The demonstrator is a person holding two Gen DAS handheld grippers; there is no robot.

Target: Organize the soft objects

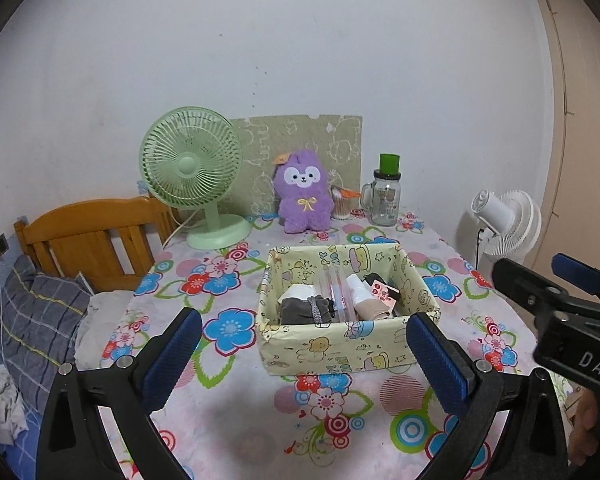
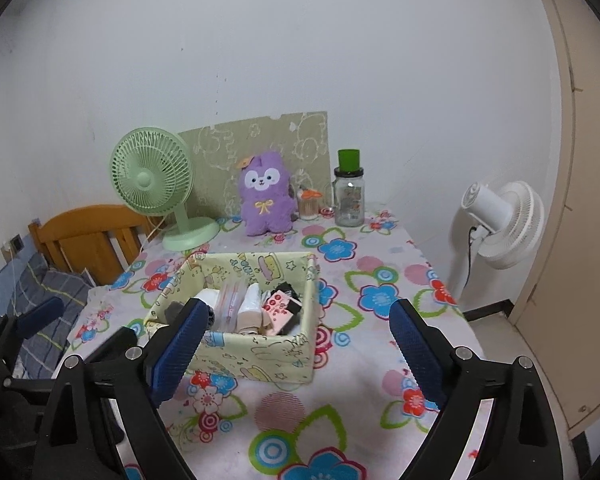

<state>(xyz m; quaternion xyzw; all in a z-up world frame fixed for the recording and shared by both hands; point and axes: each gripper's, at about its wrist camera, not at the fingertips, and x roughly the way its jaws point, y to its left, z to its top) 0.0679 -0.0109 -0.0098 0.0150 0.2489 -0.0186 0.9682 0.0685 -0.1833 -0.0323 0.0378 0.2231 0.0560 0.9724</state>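
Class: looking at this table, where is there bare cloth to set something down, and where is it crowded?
Free: the tablecloth in front of the fabric box, and right of it toward the table edge. Crowded: the back row, with green fan, purple plush and glass jar.

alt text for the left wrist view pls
An open, empty left claw frames a yellow cartoon-print fabric box filled with small items on a floral tablecloth. Behind stand a green desk fan, purple plush toy and glass jar.

Cartoon-printed pale yellow fabric box point(image 1: 332, 346) mid-table, holding folded grey cloth point(image 1: 306, 310), beige cloth point(image 1: 370, 308) and small items.
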